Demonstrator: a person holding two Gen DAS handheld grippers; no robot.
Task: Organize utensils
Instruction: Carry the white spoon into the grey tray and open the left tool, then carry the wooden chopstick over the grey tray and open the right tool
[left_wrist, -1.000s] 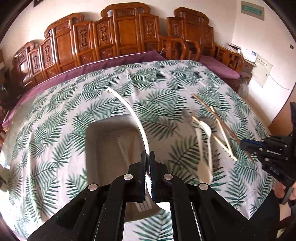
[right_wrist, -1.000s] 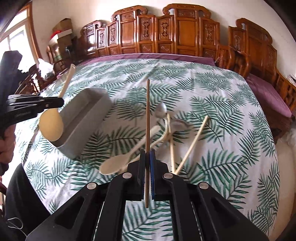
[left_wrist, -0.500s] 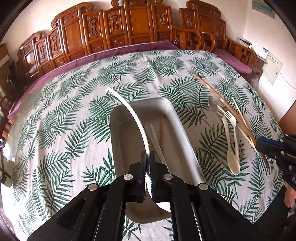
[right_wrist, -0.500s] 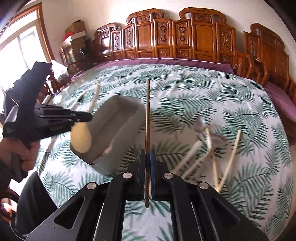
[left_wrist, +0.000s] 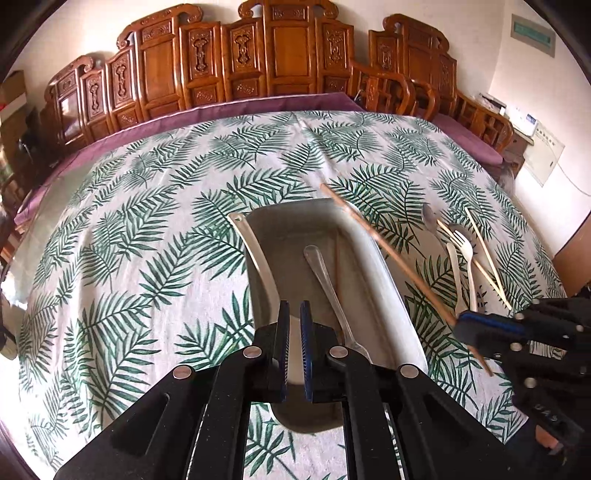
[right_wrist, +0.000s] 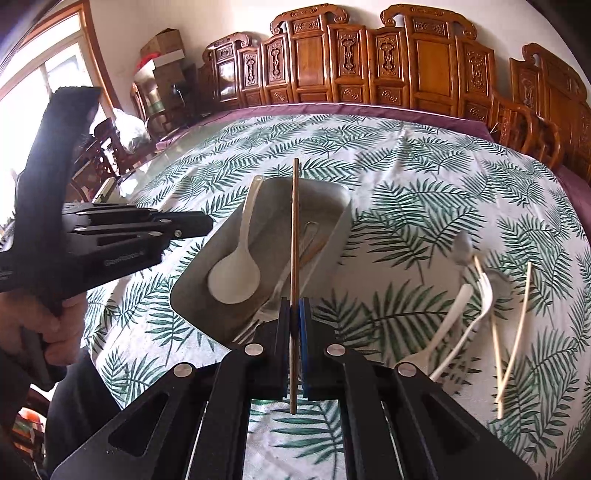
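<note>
A grey tray (left_wrist: 373, 254) lies on the leaf-print cloth and holds a white spoon (right_wrist: 234, 277), a metal fork (left_wrist: 325, 280) and a brown chopstick (left_wrist: 337, 266). My left gripper (left_wrist: 294, 306) hovers over the tray's near end and its jaws are opening. The white spoon shows through the gap but lies loose in the tray. In the right wrist view the left gripper (right_wrist: 207, 221) stands just left of the spoon's handle. My right gripper (right_wrist: 293, 306) is shut on a second brown chopstick (right_wrist: 294, 229), held over the tray (right_wrist: 340, 225).
Right of the tray, loose utensils (left_wrist: 465, 258) lie on the cloth: metal spoons, a white fork, a white spoon, pale chopsticks (right_wrist: 517, 332). Carved wooden chairs (left_wrist: 280, 59) line the table's far side. A hand (right_wrist: 33, 325) holds the left gripper.
The left gripper moved over the tray and let go of the white spoon, which now lies inside. The right gripper carried its chopstick left, from the loose utensils to above the tray.
</note>
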